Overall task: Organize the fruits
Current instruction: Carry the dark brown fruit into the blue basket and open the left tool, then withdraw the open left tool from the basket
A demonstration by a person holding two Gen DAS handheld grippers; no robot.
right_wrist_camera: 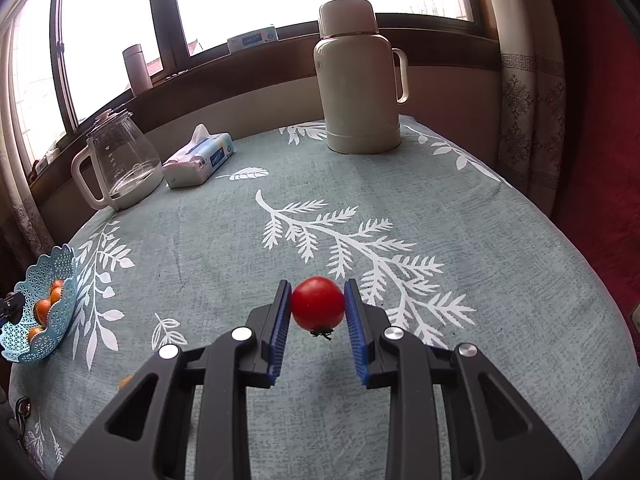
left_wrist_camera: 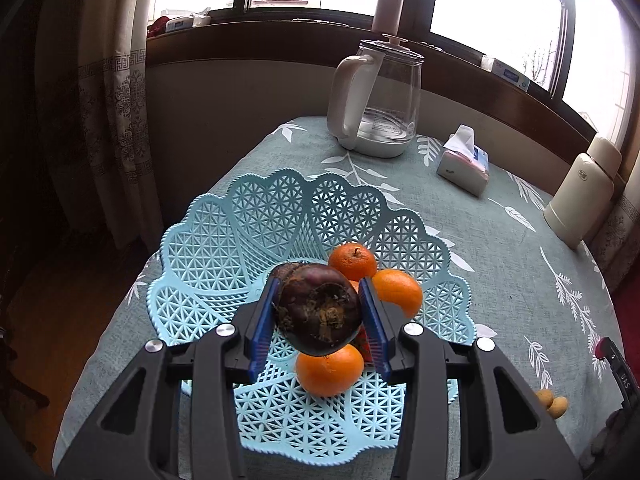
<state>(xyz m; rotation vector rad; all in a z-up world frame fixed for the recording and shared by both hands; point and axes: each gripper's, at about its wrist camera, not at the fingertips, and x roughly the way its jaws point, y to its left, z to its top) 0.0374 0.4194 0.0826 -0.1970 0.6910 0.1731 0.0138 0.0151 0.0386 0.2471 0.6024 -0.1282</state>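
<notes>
left gripper (left_wrist_camera: 320, 312) clenched on dark fruit (left_wrist_camera: 318, 308), you hold it over basket (left_wrist_camera: 208, 248) to drop | right gripper (right_wrist_camera: 318, 308) grasps tomato (right_wrist_camera: 317, 303), waiting its turn

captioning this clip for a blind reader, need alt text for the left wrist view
The left claw grips a dark purple fruit above a light blue lattice basket holding three oranges. The basket sits on a teal leaf-print cloth; behind it stand a glass kettle, a tissue pack and a cream flask by a window.
</notes>
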